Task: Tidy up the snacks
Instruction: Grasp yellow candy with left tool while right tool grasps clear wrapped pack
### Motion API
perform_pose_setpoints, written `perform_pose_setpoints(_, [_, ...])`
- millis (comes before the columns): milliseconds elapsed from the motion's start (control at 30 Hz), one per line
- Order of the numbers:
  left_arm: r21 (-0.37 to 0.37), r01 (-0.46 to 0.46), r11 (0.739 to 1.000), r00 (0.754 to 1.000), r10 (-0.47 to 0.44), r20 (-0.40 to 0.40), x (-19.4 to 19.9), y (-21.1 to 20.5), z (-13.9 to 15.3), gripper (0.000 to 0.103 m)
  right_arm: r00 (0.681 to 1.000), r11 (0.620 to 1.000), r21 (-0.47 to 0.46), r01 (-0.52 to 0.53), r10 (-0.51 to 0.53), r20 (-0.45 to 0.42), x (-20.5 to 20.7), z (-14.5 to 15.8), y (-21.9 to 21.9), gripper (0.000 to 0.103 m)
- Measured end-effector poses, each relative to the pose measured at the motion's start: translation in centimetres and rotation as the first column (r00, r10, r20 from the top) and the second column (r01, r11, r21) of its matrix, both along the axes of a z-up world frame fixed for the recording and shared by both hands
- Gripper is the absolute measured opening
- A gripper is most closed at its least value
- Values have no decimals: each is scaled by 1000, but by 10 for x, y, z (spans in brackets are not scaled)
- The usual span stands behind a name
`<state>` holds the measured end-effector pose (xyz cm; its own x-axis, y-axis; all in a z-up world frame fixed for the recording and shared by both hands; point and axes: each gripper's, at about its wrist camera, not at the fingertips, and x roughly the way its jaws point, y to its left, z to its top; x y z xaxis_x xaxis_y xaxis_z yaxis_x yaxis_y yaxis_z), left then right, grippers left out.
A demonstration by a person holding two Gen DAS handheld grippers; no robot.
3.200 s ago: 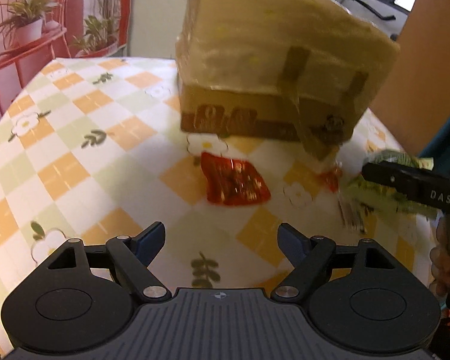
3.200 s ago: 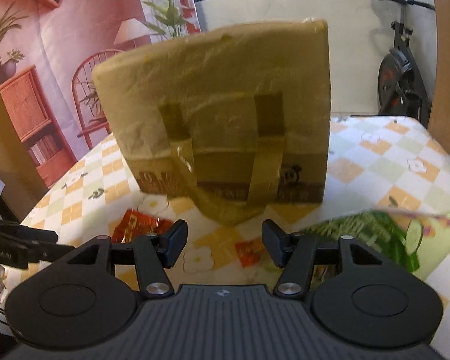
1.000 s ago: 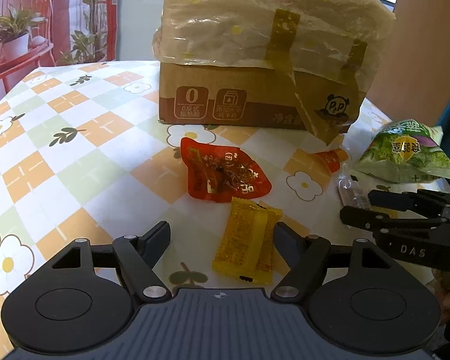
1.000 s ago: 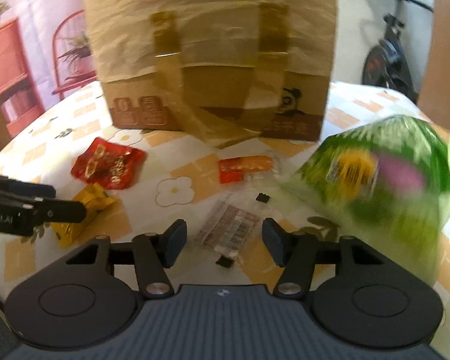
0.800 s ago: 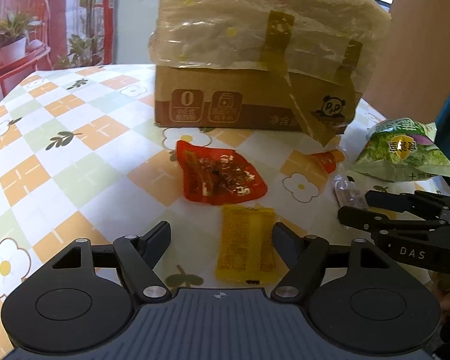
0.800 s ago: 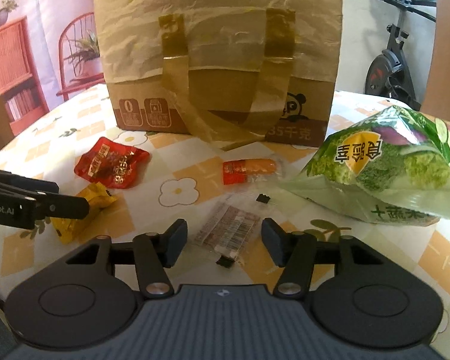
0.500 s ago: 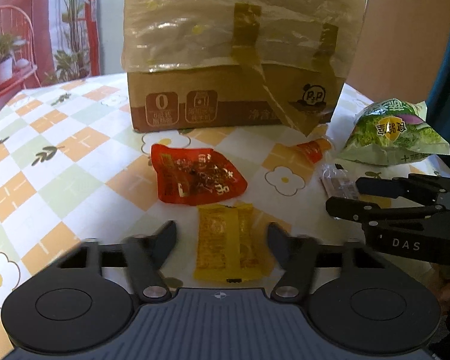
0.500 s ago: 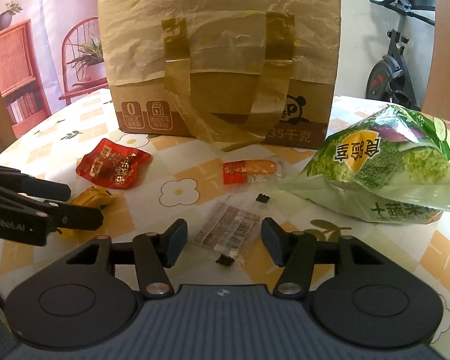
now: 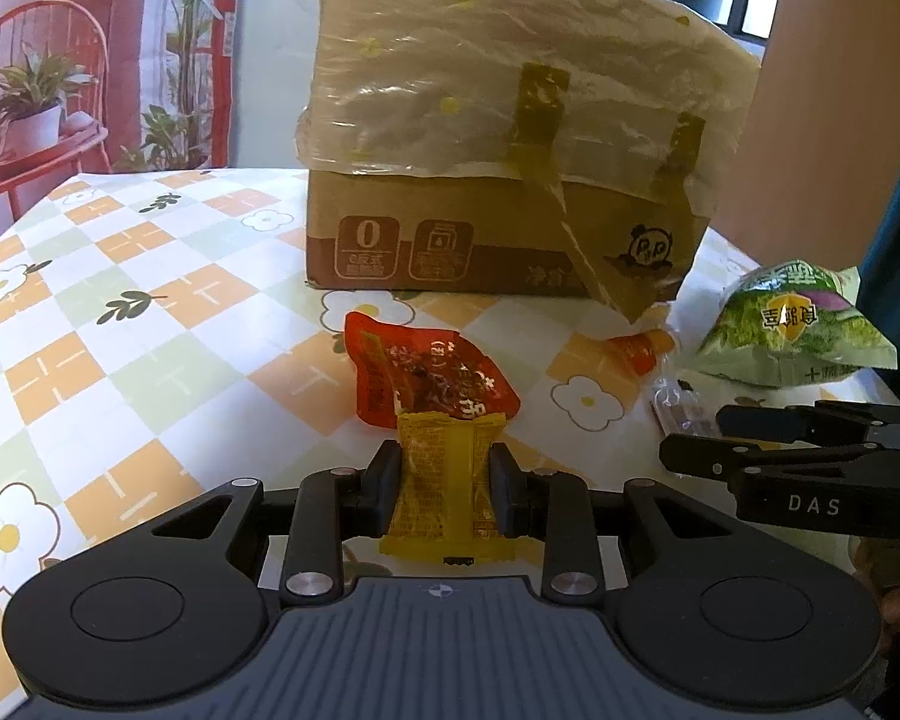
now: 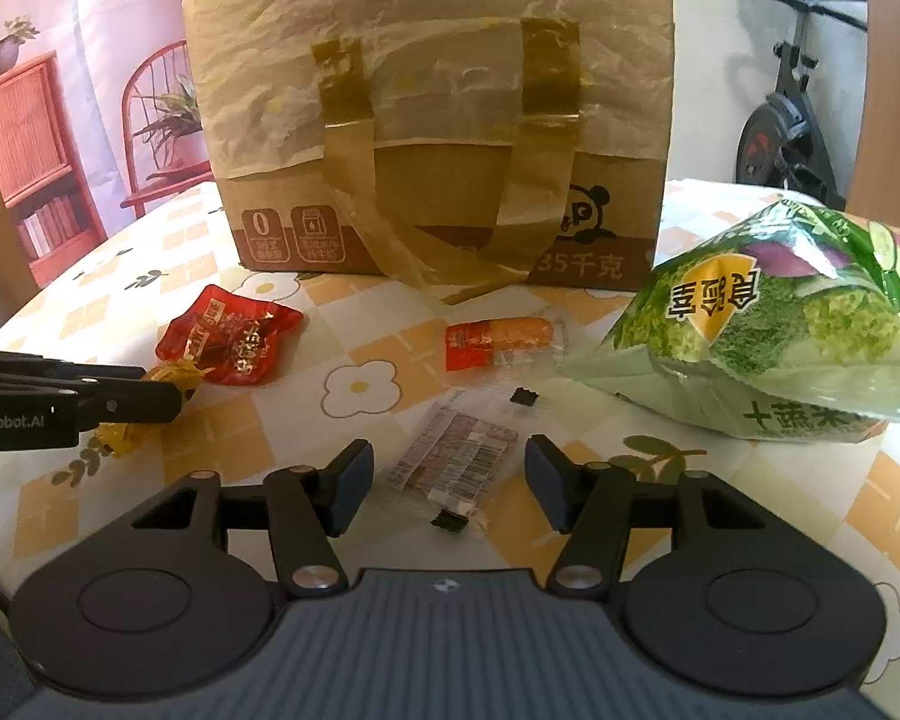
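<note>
My left gripper (image 9: 445,489) is shut on a yellow snack packet (image 9: 444,480), low over the table; the packet also shows in the right wrist view (image 10: 150,402) between the left gripper's fingers. A red snack packet (image 9: 426,375) lies just beyond it. My right gripper (image 10: 447,480) is open, with a clear barcode-labelled packet (image 10: 456,462) lying between its fingers on the table. A small orange packet (image 10: 498,339) and a green vegetable-crisp bag (image 10: 774,324) lie ahead and to the right. A cardboard box (image 10: 438,120) lined with plastic stands behind the snacks.
The table has a checked flower-print cloth (image 9: 120,312). The box takes up the middle back. The right gripper shows at the right edge of the left wrist view (image 9: 810,456). An exercise bike (image 10: 786,120) stands off the table at the far right.
My left gripper has moved forward around the yellow packet and closed on it. The right gripper has stayed open over the clear packet.
</note>
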<state>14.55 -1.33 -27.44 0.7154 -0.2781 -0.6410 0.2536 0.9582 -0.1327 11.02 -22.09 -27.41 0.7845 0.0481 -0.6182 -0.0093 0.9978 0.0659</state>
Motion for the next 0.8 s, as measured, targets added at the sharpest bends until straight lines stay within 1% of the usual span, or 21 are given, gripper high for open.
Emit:
perform_pose_setpoints(100, [-8,-3,1000,1000,3,-4,1,2,-1,33,1000,1000,21,7,-7,-21,5,2,0,68])
perform_pose_setpoints(200, [-13,-3,1000,1000,3,-3,0,3,0,33,999,1000,0,5,-5,-46,10,3,6,74])
perform_pose_setpoints(367, [-16,-2,1000,1000,2,6,-3,6,1,33,997,1000,-14,20,-21,-68,21,3,10,74])
perform_pose_setpoints(400, [-17,-4,1000,1000,4,7,-3,6,1,33,997,999,-19,25,-26,-70,23,3,11,73])
perform_pose_setpoints(467, [-18,-7,1000,1000,7,9,-3,8,1,33,997,998,-48,30,-33,-67,27,2,13,66])
perform_pose_setpoints(533, [-20,-11,1000,1000,12,11,-4,9,2,33,998,996,-83,35,-40,-51,26,1,13,54])
perform_pose_setpoints(633, [-22,-17,1000,1000,17,16,-5,10,3,33,998,997,-68,43,-46,-39,23,1,7,48])
perform_pose_setpoints(733, [-22,-19,1000,1000,20,22,-6,11,5,33,998,997,-57,60,-62,-32,17,2,5,46])
perform_pose_setpoints(800, [-22,-20,1000,1000,20,24,-6,12,5,33,998,997,-31,65,-65,-10,9,5,3,46])
